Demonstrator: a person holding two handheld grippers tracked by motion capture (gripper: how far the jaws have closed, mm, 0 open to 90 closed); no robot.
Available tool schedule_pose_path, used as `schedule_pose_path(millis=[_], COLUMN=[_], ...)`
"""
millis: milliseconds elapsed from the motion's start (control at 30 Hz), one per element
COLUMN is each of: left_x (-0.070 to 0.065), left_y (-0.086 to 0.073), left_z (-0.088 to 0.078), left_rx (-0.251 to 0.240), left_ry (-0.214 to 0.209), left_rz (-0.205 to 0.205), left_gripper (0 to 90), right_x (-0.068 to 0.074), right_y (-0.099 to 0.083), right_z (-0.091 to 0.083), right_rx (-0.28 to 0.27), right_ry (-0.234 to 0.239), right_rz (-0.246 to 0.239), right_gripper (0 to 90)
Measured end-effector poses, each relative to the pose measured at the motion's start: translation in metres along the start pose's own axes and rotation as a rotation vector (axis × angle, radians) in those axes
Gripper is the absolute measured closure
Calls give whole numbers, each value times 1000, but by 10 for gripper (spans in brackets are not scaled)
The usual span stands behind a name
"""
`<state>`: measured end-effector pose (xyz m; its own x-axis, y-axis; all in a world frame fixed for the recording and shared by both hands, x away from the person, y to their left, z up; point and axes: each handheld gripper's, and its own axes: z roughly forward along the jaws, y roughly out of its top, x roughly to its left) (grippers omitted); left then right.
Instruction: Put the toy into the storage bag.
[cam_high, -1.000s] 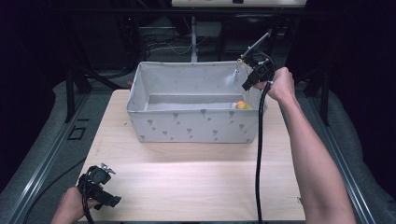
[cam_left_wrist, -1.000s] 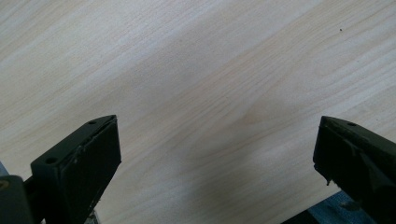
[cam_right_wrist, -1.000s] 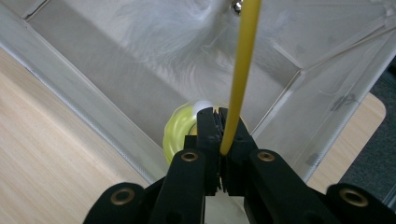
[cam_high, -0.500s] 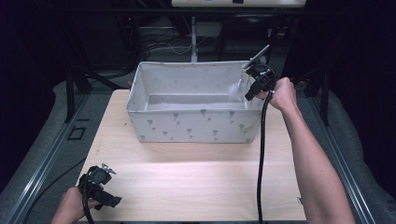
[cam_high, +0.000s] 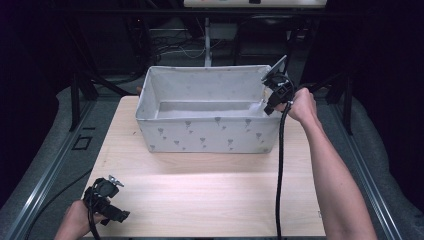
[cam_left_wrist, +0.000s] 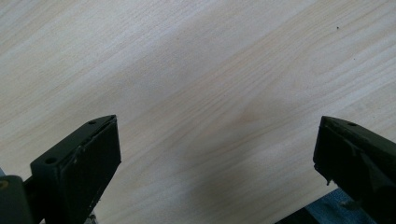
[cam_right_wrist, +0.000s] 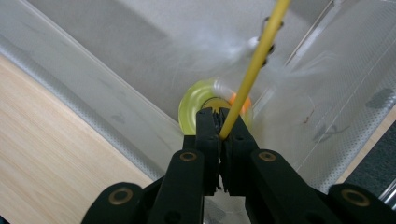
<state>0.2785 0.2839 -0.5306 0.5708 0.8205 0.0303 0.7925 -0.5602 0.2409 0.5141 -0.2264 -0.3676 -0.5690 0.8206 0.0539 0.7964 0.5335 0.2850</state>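
My right gripper (cam_high: 269, 108) dips into the right end of a white fabric bin (cam_high: 210, 135) with small grey marks. Seen in the right gripper view, its jaws (cam_right_wrist: 218, 114) are shut on a thin yellow cord (cam_right_wrist: 254, 70) that runs up out of frame. Just beyond the tips a yellow-green round disc (cam_right_wrist: 194, 105) with an orange middle hangs or rests near the bin's floor; I cannot tell which. My left gripper (cam_high: 119, 214) rests at the table's near left corner. Its jaws (cam_left_wrist: 217, 140) stand open over bare wood.
The light wooden table (cam_high: 210, 195) carries the bin at its far side. The bin's pale inner wall (cam_right_wrist: 116, 56) lies close around the right gripper. A black cable (cam_high: 280, 165) trails from the right gripper along the forearm. Dark frame legs stand behind the table.
The right gripper has sunk lower into the bin's right end. The yellow object that showed by the bin's right wall a second ago now sits out of sight behind the front wall. The left gripper stayed put.
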Motion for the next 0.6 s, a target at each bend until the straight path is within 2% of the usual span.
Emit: schedule_pose_path(millis=[100, 333, 433, 467, 600], left_x=[0, 0, 0, 0, 0], left_y=[0, 0, 0, 0, 0], left_z=[0, 0, 0, 0, 0], left_rx=[1, 2, 1, 0, 1], left_ry=[1, 0, 2, 3, 2], left_rz=[0, 1, -4, -1, 2], left_gripper=[8, 8, 9, 8, 8], right_x=[1, -2, -2, -1, -1], right_y=[0, -3, -5, -8, -13], right_z=[0, -2, -5, -12, -27], right_rx=[14, 3, -26, -52, -102], right_ry=[-1, 5, 15, 9, 13], right_rz=[3, 18, 21, 17, 17], right_gripper=[876, 866, 850, 804, 713])
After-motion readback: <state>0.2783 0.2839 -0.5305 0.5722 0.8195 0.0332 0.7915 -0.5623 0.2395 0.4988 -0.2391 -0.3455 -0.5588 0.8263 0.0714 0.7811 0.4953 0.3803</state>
